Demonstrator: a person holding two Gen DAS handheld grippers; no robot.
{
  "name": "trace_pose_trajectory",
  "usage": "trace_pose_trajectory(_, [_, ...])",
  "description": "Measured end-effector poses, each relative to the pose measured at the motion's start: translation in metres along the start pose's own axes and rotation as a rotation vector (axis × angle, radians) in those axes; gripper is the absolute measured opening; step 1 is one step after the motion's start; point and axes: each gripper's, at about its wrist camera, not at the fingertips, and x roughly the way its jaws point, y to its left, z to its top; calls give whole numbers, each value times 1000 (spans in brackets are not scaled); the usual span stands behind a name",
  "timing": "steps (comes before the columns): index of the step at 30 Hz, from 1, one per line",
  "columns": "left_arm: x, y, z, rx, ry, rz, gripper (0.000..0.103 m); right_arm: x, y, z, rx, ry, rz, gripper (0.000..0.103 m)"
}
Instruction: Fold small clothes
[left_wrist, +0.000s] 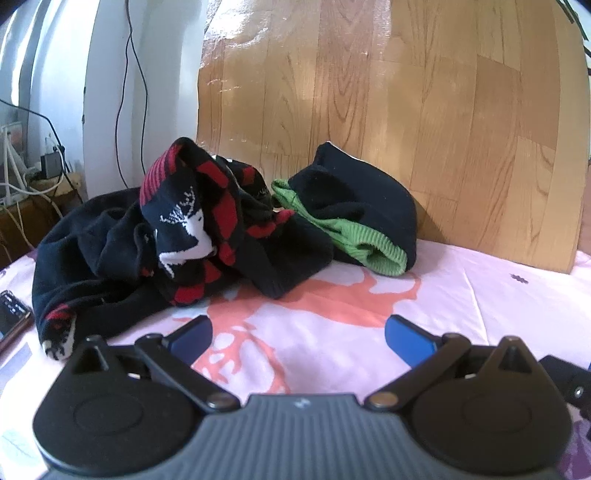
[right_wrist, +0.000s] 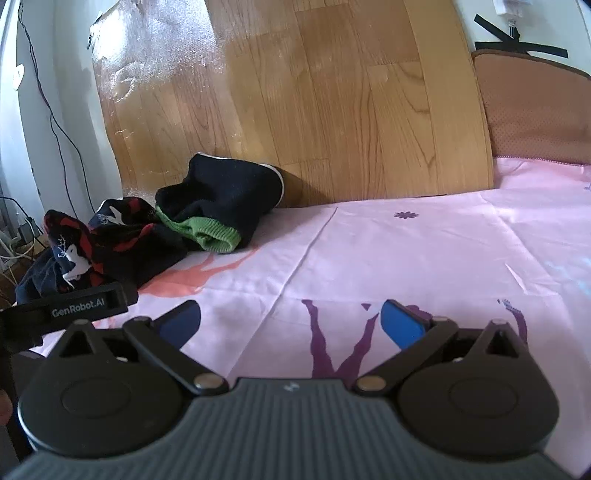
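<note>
A heap of small clothes lies on the pink sheet (left_wrist: 461, 295). In it are a black and red sock with a white deer (left_wrist: 192, 225) and a black sock with a green ribbed cuff (left_wrist: 354, 206). The heap also shows in the right wrist view, with the deer sock (right_wrist: 77, 251) and the green-cuffed sock (right_wrist: 221, 206) at the left. My left gripper (left_wrist: 297, 336) is open and empty, just in front of the heap. My right gripper (right_wrist: 290, 323) is open and empty over bare sheet, to the right of the heap.
A wood-patterned board (left_wrist: 388, 92) leans upright right behind the clothes. A phone (left_wrist: 11, 317) lies at the left edge of the sheet. Cables and a charger (left_wrist: 48, 166) sit at far left. A brown cushion (right_wrist: 535, 110) stands at back right. The left gripper's body (right_wrist: 66, 310) shows at left.
</note>
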Motion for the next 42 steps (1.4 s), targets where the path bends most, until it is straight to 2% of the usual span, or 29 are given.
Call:
trace_pose_trajectory(8, [-1,-2,-1,13,-12,27,103,-1,-1,0,10,-20,12,103])
trace_pose_trajectory(14, [-10,-6,-3,44,-73,40,103,-4,0,-1,11,-33,18,103])
trace_pose_trajectory(23, [-14,-6,-2,51,-98,43,103,-5,-2,0,24,-38,29,103])
trace_pose_trajectory(27, [-19,-9,-4,71,-126,69,103,-5,-2,0,27,-37,31,103])
trace_pose_trajectory(35, [-17,-9,-4,84,-103,38,103,-5,-3,0,36,-32,35,103])
trace_pose_trajectory(39, [-17,-12,-5,103,-102,42,103,-5,-3,0,38,-31,39,103])
trace_pose_trajectory(42, [-14,-12,-5,111,-73,48,103,-5,-3,0,40,-30,44,103])
